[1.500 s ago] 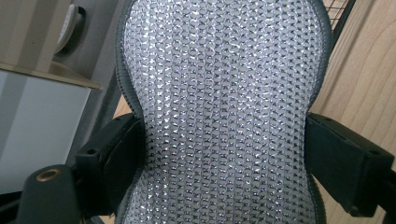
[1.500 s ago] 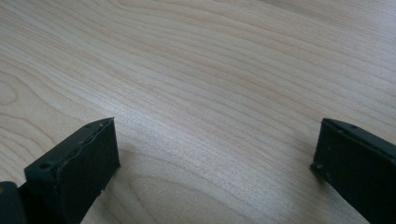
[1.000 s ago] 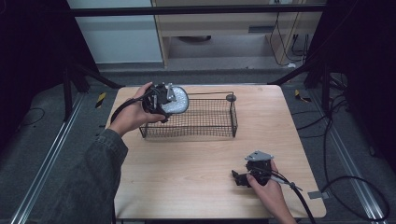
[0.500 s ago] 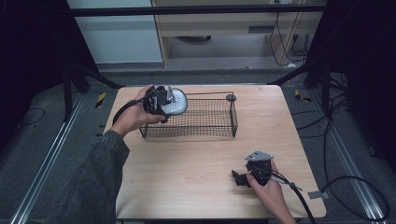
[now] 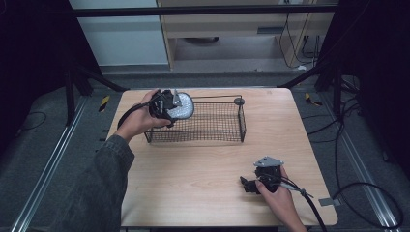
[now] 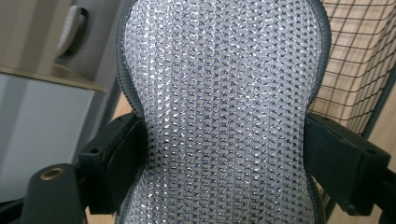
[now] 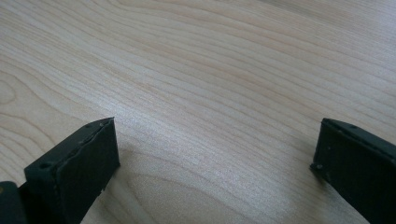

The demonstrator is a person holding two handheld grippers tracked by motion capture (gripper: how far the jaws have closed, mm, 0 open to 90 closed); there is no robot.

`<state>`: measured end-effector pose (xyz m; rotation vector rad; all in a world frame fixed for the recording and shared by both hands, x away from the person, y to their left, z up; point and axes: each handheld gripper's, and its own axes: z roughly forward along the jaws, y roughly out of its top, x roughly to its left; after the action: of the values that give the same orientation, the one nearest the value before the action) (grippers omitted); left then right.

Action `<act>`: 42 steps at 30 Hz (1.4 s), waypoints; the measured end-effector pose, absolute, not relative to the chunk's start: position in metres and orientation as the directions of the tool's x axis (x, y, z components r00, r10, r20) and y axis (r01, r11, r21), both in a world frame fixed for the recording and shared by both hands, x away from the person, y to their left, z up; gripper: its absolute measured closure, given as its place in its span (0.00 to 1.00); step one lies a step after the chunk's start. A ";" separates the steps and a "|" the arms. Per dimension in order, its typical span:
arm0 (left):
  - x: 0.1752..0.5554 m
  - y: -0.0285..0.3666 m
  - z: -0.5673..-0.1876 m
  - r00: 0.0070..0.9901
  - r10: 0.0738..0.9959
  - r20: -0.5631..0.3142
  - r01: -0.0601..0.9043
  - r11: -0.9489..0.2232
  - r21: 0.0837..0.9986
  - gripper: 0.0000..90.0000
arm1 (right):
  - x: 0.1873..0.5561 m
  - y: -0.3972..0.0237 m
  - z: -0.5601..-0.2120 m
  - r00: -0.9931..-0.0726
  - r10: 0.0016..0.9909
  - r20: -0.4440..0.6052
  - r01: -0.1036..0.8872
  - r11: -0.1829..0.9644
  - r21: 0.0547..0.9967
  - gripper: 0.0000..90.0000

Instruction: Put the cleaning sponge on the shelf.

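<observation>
While the left gripper [image 5: 167, 105] is clamped on a silvery mesh scrubbing pad [image 6: 224, 112], squeezed in at its waist, the pad is held over the left end of the wire basket [image 5: 203, 133], which sits toward the table's [image 5: 193, 193] far edge. Looks like the drop-in step: jaws need spreading once it's lowered inside the rim. The right gripper [image 5: 251, 185] is rested near the front right corner, jaws apart with nothing between.

You face a light wooden table [image 5: 203, 164] on a dark grey floor [image 5: 43, 145]. Beyond it stand a white cabinet [image 5: 121, 38] and a beige shelf unit [image 5: 232, 29]. Black cables [image 5: 358, 188] trail right.
</observation>
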<state>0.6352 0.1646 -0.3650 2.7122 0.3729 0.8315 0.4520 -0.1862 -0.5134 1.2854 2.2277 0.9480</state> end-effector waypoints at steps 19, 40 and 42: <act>0.645 0.165 -0.378 0.814 0.349 0.465 0.186 -0.914 0.360 0.16 | 0.451 -0.187 -0.513 -0.495 0.869 -0.003 0.600 0.345 0.722 0.00; 0.647 0.167 -0.370 0.794 0.475 0.378 0.271 -0.835 0.479 0.06 | 0.451 -0.188 -0.513 -0.499 0.867 -0.006 0.597 0.349 0.722 0.00; 0.646 0.168 -0.369 0.793 0.485 0.367 0.271 -0.822 0.500 0.07 | 0.451 -0.188 -0.513 -0.499 0.867 -0.006 0.597 0.349 0.722 0.00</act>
<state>0.6457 0.1677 -0.3686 2.5547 0.5688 0.6854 0.4510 -0.1879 -0.5134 1.2849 2.2285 0.9464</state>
